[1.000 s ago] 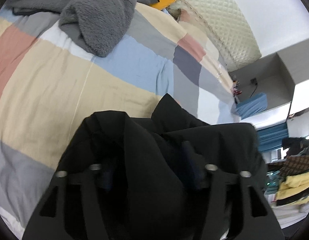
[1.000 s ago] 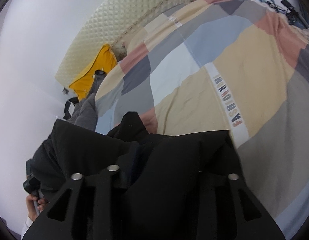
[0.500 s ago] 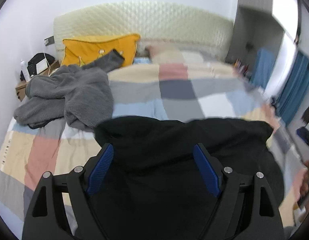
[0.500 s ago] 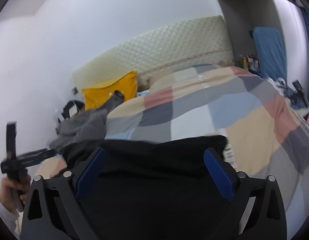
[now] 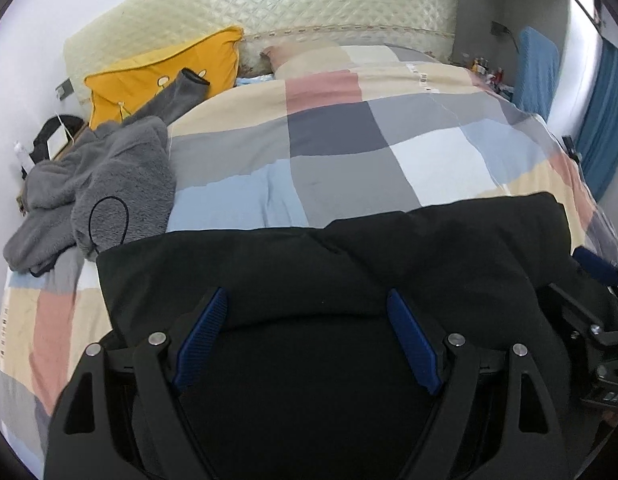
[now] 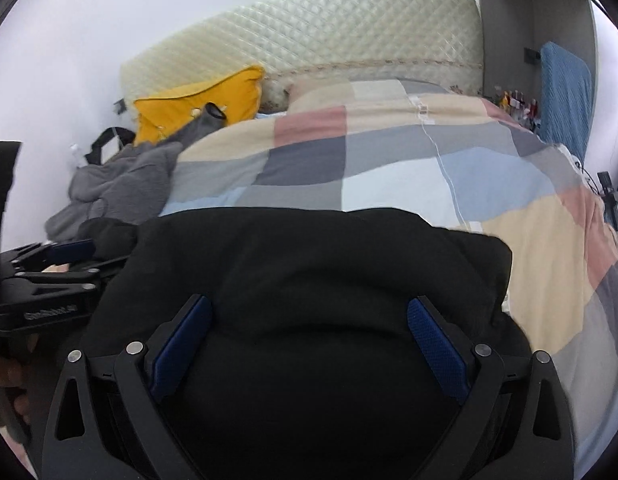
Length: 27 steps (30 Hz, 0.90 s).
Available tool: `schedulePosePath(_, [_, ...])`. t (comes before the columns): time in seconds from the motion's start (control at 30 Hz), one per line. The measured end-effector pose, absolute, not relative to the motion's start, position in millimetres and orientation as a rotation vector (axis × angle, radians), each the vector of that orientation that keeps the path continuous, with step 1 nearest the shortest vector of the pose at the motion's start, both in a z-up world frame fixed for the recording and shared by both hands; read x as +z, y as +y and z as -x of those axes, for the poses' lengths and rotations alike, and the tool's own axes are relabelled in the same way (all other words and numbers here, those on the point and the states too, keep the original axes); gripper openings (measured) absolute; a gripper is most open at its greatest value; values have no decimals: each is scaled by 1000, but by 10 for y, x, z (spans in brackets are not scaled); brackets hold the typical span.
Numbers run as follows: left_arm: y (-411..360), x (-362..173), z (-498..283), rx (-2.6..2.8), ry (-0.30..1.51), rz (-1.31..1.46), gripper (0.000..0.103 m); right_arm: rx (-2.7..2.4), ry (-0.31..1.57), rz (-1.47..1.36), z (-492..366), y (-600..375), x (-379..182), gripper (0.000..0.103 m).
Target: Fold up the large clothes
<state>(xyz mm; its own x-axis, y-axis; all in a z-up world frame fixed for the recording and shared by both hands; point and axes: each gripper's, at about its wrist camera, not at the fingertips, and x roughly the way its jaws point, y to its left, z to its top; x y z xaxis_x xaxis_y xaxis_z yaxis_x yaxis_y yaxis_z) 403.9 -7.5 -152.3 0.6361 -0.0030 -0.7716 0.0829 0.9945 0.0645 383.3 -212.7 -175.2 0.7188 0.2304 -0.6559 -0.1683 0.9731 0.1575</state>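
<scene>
With both tools [image 5: 305,340] [image 6: 309,344] spread above the black garment [image 5: 329,264], its near fold may spring open unpressed.

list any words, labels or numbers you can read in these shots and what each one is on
"DAS": partial white lettering on the body of the right gripper, cut off at the left wrist view's edge.
White lettering on the body of the left gripper in the right wrist view: too blurred to read.
Small label strip on the patchwork quilt: too small to read.
Bottles on the far shelf: labels too small to read.
</scene>
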Motion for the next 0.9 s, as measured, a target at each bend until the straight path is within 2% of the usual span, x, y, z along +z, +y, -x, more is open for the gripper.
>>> schedulePosePath(0.4, [-46,-1737,-4232,-16,891,-74,82,210,804,-52,-4032,-2057,-1965,103])
schedulePosePath(0.9, [634,-1385,-3474,49,792,-40,84,198,681,37,-3323,-2352,-1581,102])
